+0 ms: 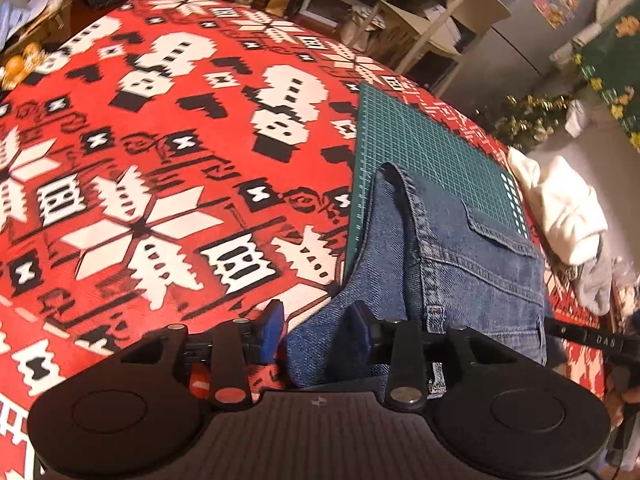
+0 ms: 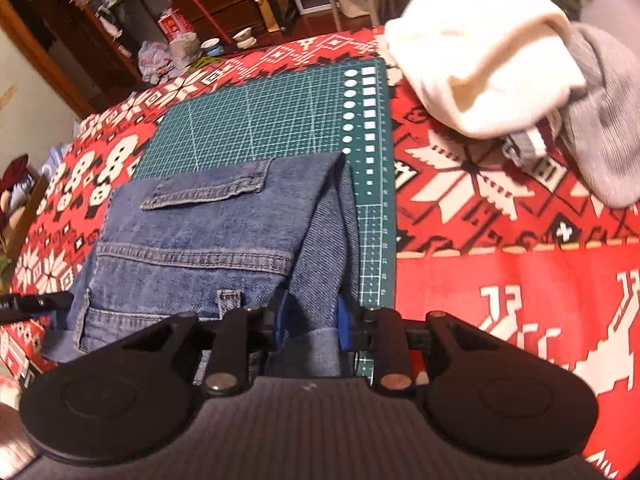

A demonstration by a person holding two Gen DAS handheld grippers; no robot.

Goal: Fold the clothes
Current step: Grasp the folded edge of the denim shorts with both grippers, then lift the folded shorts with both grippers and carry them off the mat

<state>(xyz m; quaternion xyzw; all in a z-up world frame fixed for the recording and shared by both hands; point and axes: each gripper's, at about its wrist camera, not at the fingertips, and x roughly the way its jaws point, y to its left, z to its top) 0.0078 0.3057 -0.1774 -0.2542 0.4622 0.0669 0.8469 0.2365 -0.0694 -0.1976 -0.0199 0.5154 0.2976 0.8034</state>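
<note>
Blue denim jeans [image 1: 472, 272] lie folded on a green cutting mat [image 1: 432, 148], back pocket flap up. In the left wrist view my left gripper [image 1: 316, 334] is at the near left edge of the jeans. Denim fills the gap between its blue pads [image 1: 358, 334], so it is shut on the fabric. In the right wrist view the jeans [image 2: 192, 240] run toward my right gripper [image 2: 312, 320]. It is shut on a raised fold at the jeans' right edge, above the mat [image 2: 248, 120]. A black part of the left gripper [image 2: 32, 304] shows at the far left.
A red, white and black patterned cloth [image 1: 160, 184] covers the table. A cream garment [image 2: 476, 56] and a grey one [image 2: 600, 120] are heaped right of the mat. Bowls [image 2: 210, 46], bags and furniture crowd the far edge. A hand [image 1: 624, 392] is at the right.
</note>
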